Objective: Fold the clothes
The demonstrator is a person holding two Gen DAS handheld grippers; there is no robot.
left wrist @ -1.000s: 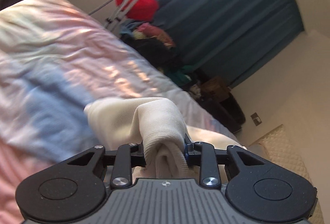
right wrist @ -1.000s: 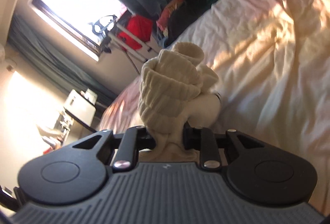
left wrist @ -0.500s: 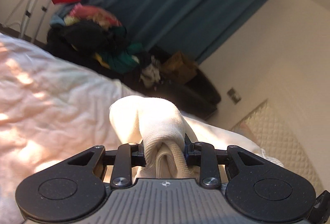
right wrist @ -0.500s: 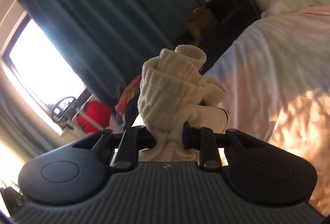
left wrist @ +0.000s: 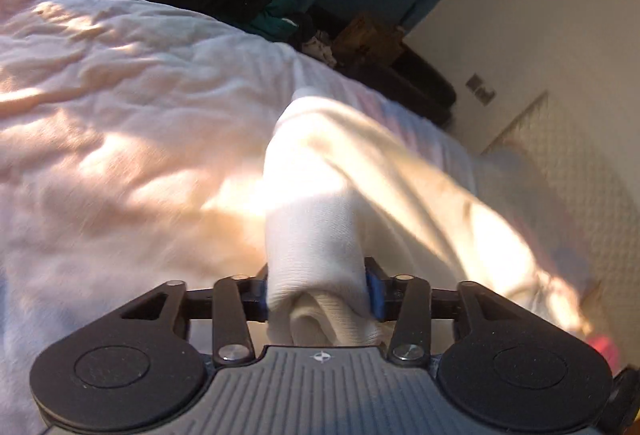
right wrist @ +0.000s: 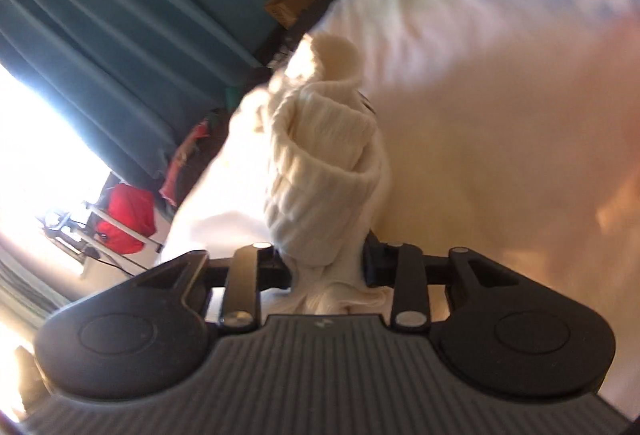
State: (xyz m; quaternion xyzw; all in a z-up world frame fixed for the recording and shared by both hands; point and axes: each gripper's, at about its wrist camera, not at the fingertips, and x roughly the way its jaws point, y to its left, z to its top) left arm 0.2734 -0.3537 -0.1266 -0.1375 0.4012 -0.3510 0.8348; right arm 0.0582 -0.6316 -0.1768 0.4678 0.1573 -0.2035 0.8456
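2 grippers carry 1 cream knit garment point(left wrist: 316, 219) over the bed point(left wrist: 120, 107). Compared with the earlier views, both cameras now look down at the duvet instead of the curtain and window, so the garment has been lowered toward the bed. The jaws of both grippers have just been opening, yet fabric remains between them. The left gripper point(left wrist: 318, 291) has its jaws part spread, with a bunched fold filling the gap and touching both pads. The right gripper point(right wrist: 326, 263) likewise pinches the ribbed cuff end point(right wrist: 320, 163). Judged from this, the fold is being laid down and release has begun.
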